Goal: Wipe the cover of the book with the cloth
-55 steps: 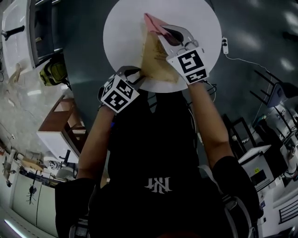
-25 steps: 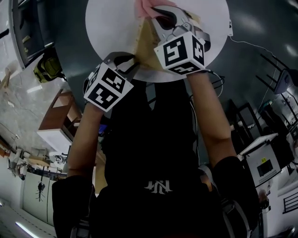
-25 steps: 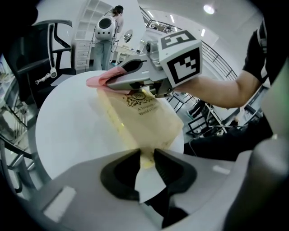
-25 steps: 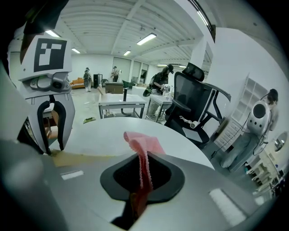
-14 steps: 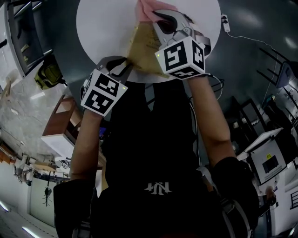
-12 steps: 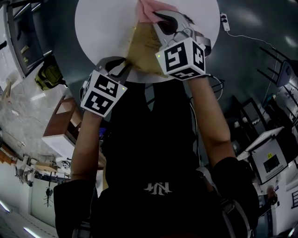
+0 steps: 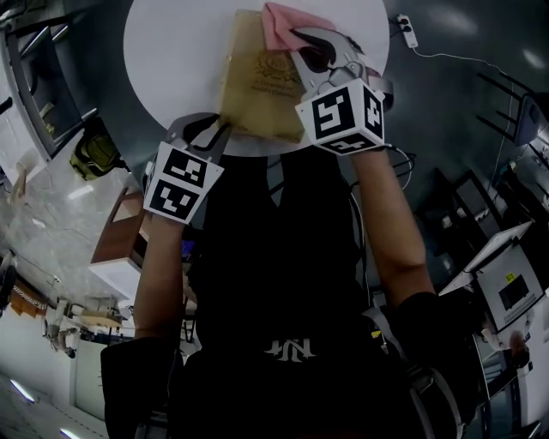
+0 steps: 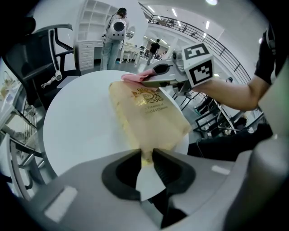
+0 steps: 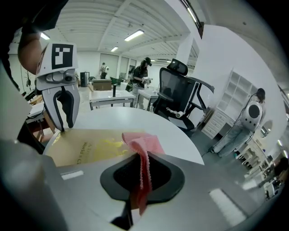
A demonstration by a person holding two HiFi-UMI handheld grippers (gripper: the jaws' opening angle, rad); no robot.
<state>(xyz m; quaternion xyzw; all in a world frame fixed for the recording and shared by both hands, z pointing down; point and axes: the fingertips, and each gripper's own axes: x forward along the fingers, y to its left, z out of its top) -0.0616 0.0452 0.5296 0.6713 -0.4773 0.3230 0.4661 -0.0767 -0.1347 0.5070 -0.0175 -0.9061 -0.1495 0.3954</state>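
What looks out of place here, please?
Nothing spilled or damaged. The book lies askew by the table's near edge, its corner in the left gripper, whose jaws have just closed on it; the cloth rests at its far end.

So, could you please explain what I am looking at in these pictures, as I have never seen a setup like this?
There is no robot here. A person holds a pair of hand-held tongs in each hand, and the cube with black-and-white squares on each pair is part of it. One picture comes from a camera on the person's head, looking steeply down. The other two come from cameras riding on each pair of tongs, looking along the jaws. On the round white table is a tan book with gold print on its cover. The left tongs have just been closing on the book's near corner and now pinch it. The right tongs grip a pink cloth at the far end of the cover.
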